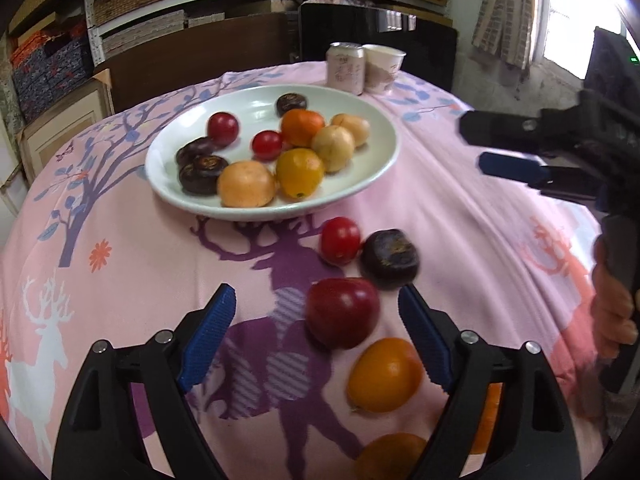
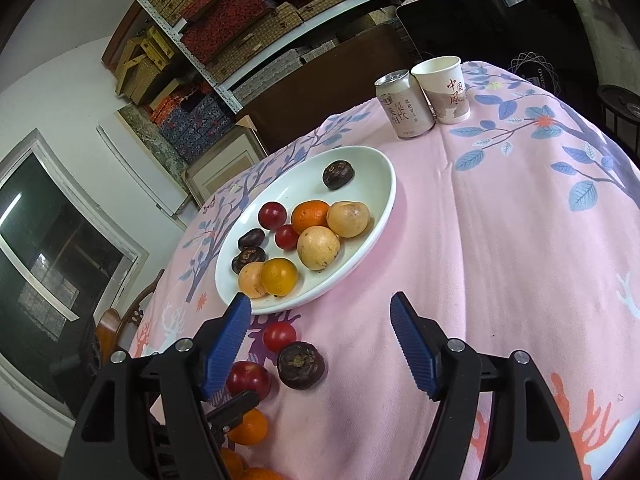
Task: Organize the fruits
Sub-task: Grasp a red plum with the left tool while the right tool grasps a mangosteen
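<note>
A white plate [image 1: 372, 160] [image 2: 384, 184] holds several fruits: red, orange, tan and dark ones. On the pink cloth in front of it lie a small red fruit [image 1: 340, 240] [image 2: 279, 336], a dark fruit [image 1: 390, 259] [image 2: 301, 365], a dark red plum [image 1: 343, 312] [image 2: 248, 378] and an orange fruit [image 1: 385, 375] [image 2: 248, 427]. My left gripper [image 1: 316, 320] is open, low over the cloth, with the plum between its fingers. My right gripper [image 2: 320, 330] is open and empty, above the cloth right of the loose fruits; it also shows in the left wrist view [image 1: 496, 148].
A drink can [image 1: 346, 67] [image 2: 405, 105] and a paper cup [image 1: 383, 67] [image 2: 444, 89] stand behind the plate. More orange fruits [image 1: 394, 456] lie near the front table edge. Shelves with boxes [image 1: 160, 0] and a dark chair [image 1: 380, 40] stand beyond the table.
</note>
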`<act>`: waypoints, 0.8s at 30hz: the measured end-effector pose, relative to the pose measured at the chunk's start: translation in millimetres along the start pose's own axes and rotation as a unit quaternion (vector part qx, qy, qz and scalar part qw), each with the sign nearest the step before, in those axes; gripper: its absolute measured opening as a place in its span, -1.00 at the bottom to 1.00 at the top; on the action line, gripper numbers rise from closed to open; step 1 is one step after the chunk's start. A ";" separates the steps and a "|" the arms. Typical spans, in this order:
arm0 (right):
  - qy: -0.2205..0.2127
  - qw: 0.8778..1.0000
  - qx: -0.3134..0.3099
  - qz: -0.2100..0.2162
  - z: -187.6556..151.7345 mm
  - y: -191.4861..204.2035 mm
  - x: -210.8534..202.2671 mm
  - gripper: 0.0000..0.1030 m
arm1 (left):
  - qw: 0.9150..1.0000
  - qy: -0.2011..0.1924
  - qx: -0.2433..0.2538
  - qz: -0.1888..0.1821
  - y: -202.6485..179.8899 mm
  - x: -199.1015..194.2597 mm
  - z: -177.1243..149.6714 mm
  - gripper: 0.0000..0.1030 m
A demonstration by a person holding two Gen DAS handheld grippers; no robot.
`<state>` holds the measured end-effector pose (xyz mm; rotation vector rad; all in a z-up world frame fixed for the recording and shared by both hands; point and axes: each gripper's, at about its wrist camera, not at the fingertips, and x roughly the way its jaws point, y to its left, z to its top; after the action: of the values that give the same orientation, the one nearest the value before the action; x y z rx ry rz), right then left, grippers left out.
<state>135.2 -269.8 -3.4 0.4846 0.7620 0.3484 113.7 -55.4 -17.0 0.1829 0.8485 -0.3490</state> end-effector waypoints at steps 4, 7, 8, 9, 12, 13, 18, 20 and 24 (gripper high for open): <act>0.000 1.000 0.001 0.000 -0.1 -0.2 -0.2 0.42 | 0.999 -0.009 -0.038 0.011 29.2 -6.6 0.6 0.64; 0.001 1.000 0.003 0.001 -0.4 0.2 -0.5 0.42 | 0.997 -0.021 -0.074 0.031 55.3 -18.1 -1.7 0.64; 0.000 1.000 0.001 0.000 -0.2 -0.2 -0.5 0.42 | 0.996 -0.022 -0.085 0.030 62.5 -20.3 -4.7 0.64; 0.001 1.000 -0.002 0.001 -0.6 0.9 -0.8 0.42 | 0.995 -0.022 -0.093 0.029 67.8 -21.8 -6.7 0.64; 0.004 1.000 -0.015 0.000 -2.9 6.3 0.1 0.42 | 0.994 -0.025 -0.103 0.022 72.5 -24.9 -12.2 0.64; 0.005 1.000 -0.019 -0.001 -3.8 8.3 0.5 0.42 | 0.995 -0.027 -0.097 0.021 69.1 -24.9 -12.4 0.63; 0.012 1.000 -0.028 -0.008 -6.9 11.4 3.7 0.42 | 0.998 -0.026 -0.052 0.013 43.5 -21.6 -12.2 0.64; 0.013 1.000 -0.026 -0.009 -6.7 10.5 4.3 0.42 | 0.999 -0.022 -0.037 0.010 34.3 -18.3 -13.0 0.64; 0.014 0.999 -0.029 -0.011 -7.4 11.8 4.0 0.42 | 1.000 -0.011 -0.011 0.010 19.4 -10.2 -14.8 0.64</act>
<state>131.1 -255.9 -4.0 0.4177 0.7820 0.3566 104.4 -30.7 -18.5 0.1674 0.8287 -0.3229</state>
